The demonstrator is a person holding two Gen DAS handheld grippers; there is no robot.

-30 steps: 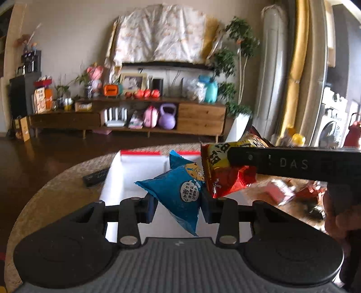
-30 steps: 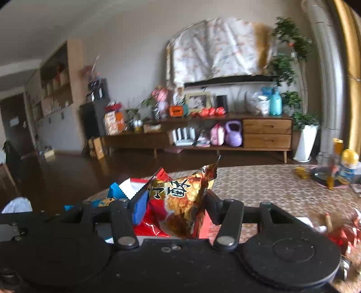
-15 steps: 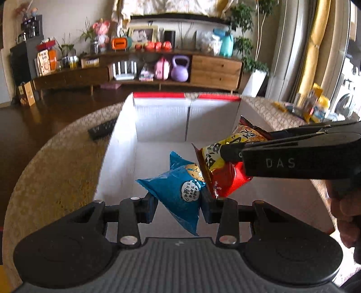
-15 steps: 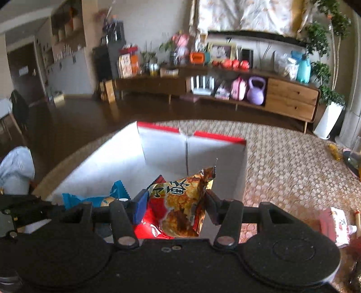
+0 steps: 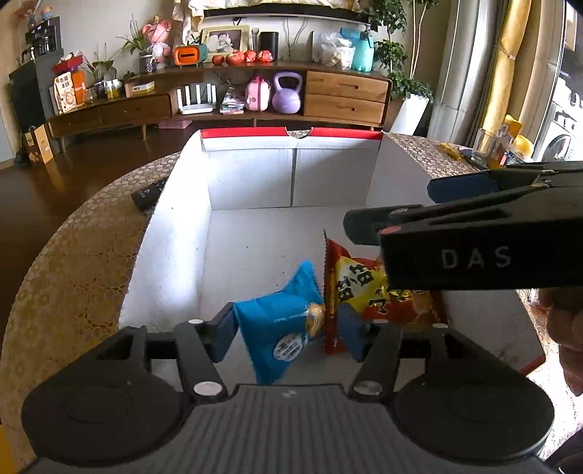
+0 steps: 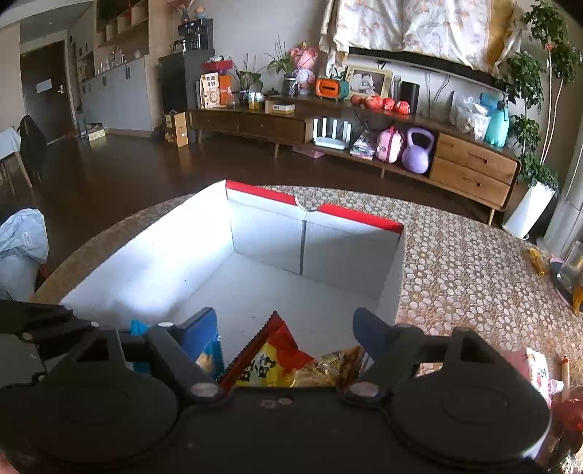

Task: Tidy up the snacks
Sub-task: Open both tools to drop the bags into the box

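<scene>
box (image 5: pixel 175 233): blue bag (image 5: pixel 280 324), red bag (image 5: pixel 357 291) dropped inside | left gripper (image 5: pixel 291 333), right gripper (image 6: pixel 288 328): jaws just opened, nothing gripped | table snacks left unsorted

A long wooden sideboard (image 6: pixel 349 127) lines the pale far wall (image 6: pixel 255 25) — a purple kettlebell (image 6: pixel 418 150) on its lower shelf, potted plants (image 6: pixel 528 84) beside it. Dark wood floor (image 6: pixel 120 182); yellow curtains (image 5: pixel 510 58) catch daylight.

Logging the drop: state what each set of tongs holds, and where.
Nothing is gripped. The left tongs and right tongs have just been opening; the blue packet and red packet lie loose between them in the box.
</scene>
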